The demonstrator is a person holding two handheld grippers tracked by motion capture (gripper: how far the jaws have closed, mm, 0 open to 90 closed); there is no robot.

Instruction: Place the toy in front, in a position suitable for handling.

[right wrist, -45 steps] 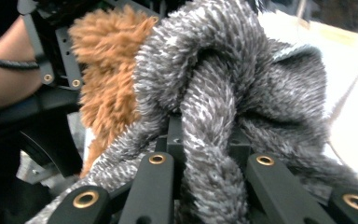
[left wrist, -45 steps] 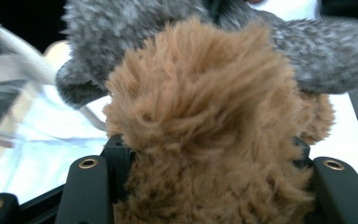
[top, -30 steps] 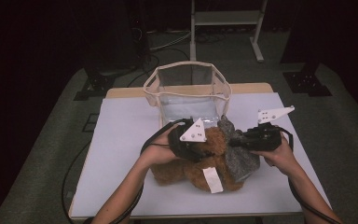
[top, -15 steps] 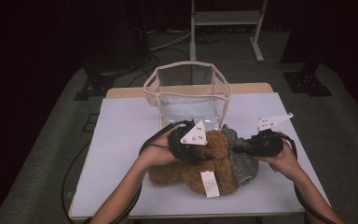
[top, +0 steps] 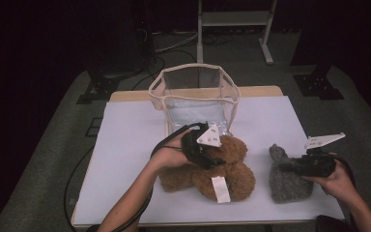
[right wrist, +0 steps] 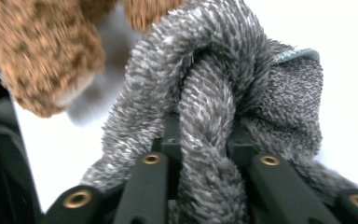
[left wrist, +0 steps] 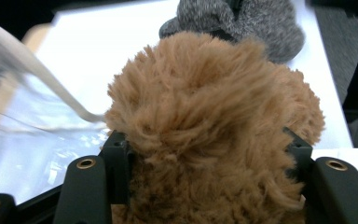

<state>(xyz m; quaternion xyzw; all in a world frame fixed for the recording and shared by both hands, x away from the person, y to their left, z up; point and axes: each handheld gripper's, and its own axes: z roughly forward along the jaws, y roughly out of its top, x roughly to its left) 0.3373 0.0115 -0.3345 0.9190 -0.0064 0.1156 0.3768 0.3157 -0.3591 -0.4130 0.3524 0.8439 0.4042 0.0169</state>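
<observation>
On the desk [top: 125,145], near its front edge, we have the bear [top: 212,169] under the left gripper [top: 204,151], whose fingers pinch its fur and have just been easing apart; the bag [top: 193,89] stands right behind. At our right gripper [top: 290,166] the narrow fingers grip a fold of the grey toy [top: 290,183], and they too have just been opening. We judge both grips shallow: fur may slide free on a lift, and the bear could catch the bag's rim and tip it

Black left gripper [top: 207,153], grey three-cornered plate, brass-ringed screw holes, trailing black cable, bare forearms
</observation>
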